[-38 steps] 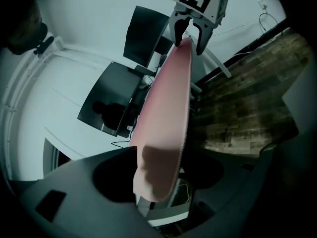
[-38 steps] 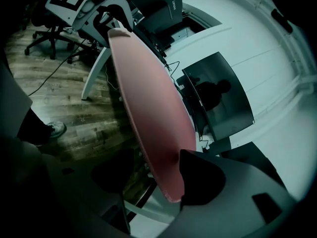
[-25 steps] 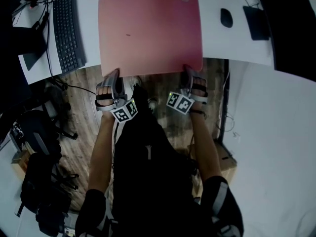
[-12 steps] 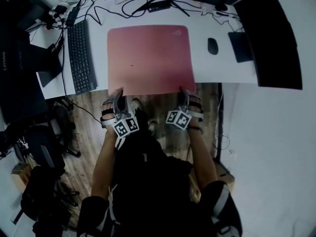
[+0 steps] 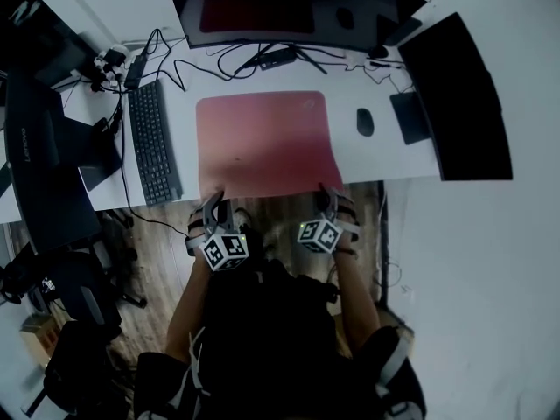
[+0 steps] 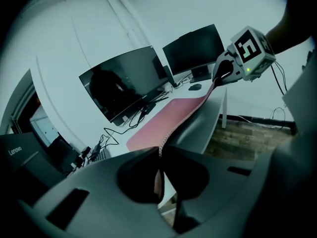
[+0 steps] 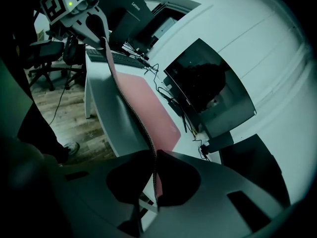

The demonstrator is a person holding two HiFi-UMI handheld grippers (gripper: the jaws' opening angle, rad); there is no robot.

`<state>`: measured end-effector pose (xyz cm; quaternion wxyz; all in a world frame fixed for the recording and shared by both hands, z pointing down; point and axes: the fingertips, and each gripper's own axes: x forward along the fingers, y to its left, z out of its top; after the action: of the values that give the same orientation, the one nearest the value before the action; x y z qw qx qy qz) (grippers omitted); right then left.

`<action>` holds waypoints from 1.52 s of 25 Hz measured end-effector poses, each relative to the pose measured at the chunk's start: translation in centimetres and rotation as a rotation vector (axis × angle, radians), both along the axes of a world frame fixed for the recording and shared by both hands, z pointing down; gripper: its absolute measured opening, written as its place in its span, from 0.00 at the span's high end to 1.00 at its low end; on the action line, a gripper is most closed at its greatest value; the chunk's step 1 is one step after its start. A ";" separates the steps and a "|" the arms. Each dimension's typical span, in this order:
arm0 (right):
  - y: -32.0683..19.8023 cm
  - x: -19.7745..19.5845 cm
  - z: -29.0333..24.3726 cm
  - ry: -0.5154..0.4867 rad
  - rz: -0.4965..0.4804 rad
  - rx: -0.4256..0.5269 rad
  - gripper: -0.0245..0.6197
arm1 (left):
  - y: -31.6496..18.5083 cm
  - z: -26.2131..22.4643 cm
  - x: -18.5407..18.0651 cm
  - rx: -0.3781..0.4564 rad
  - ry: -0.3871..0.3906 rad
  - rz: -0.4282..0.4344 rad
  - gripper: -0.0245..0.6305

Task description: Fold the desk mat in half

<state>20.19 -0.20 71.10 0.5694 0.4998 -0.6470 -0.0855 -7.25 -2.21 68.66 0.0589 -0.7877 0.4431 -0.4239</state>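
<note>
Desk mat (image 5: pixel 262 138): pink, spread on the white tabletop (image 5: pixel 376 156) between keyboard (image 5: pixel 156 143) and mouse (image 5: pixel 365 122), near edge raised off it.
Left gripper (image 5: pixel 213 199): jaws pinched the mat's near-left corner.
Right gripper (image 5: pixel 325 194): jaws pinched the near-right corner.
Grippers: 2, level with each other.

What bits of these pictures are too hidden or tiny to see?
- Head view: the logo on the desk mat, too small to read.
- Head view: the monitor, top cut off by the picture's edge.
- Head view: the mat's pinched edge, covered by the left hand-held gripper and right hand-held gripper.
</note>
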 end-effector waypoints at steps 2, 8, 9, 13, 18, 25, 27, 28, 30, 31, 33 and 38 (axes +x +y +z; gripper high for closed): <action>-0.9 0.2 -0.7 -0.027 0.019 -0.001 0.93 | -0.6 -0.9 0.2 -0.002 0.003 0.023 0.93; -4.0 0.4 -4.1 -0.057 0.041 0.008 0.93 | -2.4 -3.7 0.2 0.009 0.030 0.069 0.93; -4.4 0.3 -4.5 -0.056 0.039 0.015 0.93 | -2.7 -3.9 0.0 0.008 0.031 0.072 0.93; -6.4 -0.2 -7.0 -0.053 0.031 0.030 0.93 | -4.3 -5.3 -0.2 0.030 0.037 0.077 0.93; -8.7 -0.1 -7.7 -0.065 0.022 0.070 0.93 | -6.8 -6.5 -0.6 0.050 0.029 0.084 0.93; -13.0 0.1 -8.8 -0.098 0.008 0.076 0.93 | -11.5 -7.8 -0.3 0.050 0.058 0.048 0.93; -14.9 0.3 -9.0 -0.108 -0.005 0.077 0.93 | -13.1 -8.5 0.0 0.053 0.057 0.036 0.93; -15.9 0.4 -9.1 -0.111 -0.011 0.076 0.93 | -14.1 -8.9 0.2 0.060 0.049 0.031 0.93; -17.9 0.6 -9.3 -0.116 -0.021 0.074 0.93 | -16.0 -9.3 0.4 0.073 0.044 0.020 0.93; -18.9 0.7 -9.4 -0.119 -0.025 0.071 0.92 | -17.0 -9.5 0.4 0.076 0.046 0.013 0.93; -21.0 0.6 -9.6 -0.126 -0.035 0.064 0.92 | -19.0 -9.6 0.4 0.081 0.045 -0.003 0.93; -25.9 0.0 -9.6 -0.123 -0.064 0.056 0.92 | -23.5 -9.1 -0.1 0.087 0.029 -0.039 0.93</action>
<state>20.15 -26.08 61.53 0.5115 0.4992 -0.6935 -0.0909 -7.30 -25.72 59.61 0.0783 -0.7817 0.4772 -0.3939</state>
